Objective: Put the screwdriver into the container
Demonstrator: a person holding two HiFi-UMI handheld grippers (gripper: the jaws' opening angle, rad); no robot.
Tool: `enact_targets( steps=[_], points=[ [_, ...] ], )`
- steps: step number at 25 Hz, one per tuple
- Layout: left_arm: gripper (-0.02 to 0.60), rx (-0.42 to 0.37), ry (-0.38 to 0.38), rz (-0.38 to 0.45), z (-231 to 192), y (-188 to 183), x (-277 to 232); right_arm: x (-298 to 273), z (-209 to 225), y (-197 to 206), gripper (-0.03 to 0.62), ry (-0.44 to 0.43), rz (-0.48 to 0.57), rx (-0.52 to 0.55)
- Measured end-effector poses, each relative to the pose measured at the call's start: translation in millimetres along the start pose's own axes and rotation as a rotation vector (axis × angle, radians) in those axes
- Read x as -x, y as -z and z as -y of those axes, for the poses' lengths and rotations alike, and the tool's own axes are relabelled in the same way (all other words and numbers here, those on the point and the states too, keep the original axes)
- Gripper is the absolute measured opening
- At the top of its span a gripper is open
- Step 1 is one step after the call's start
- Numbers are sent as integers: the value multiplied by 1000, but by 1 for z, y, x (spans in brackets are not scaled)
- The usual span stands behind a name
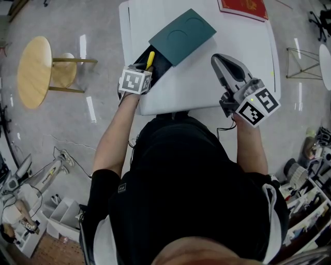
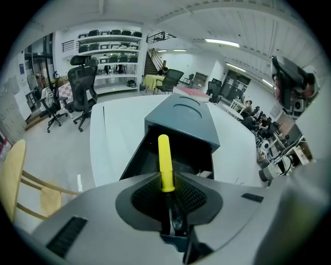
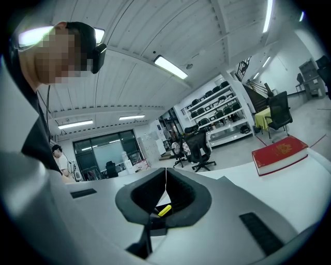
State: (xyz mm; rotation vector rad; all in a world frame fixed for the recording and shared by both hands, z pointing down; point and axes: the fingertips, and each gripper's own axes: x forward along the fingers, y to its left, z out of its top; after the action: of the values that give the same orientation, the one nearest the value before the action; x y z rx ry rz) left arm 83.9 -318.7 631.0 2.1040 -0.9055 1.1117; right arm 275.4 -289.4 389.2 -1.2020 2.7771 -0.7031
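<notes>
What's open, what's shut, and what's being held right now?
left gripper: shut on the screwdriver
right gripper: shut, empty
screwdriver: held, yellow handle over the open container
container: open at the near end
lid: covers only the far end
red book: closed, lying flat

Black T-shirt (image 1: 178,176); grey left tool (image 1: 146,69), right tool (image 1: 215,58)
</notes>
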Motion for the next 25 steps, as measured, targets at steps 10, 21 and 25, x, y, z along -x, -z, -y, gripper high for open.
enact_targets(
  steps=[10,21,25],
  points=[
    [92,-16,-52,45,-8,-4,7,1,-1,0,31,-6,7,3],
    [92,1,-103,300,4,-39,82,15,-18,-16,31,-44,35,38],
    [92,16,-134,367,10,-44,114,20,-23,-22,31,-84,41,42]
  ],
)
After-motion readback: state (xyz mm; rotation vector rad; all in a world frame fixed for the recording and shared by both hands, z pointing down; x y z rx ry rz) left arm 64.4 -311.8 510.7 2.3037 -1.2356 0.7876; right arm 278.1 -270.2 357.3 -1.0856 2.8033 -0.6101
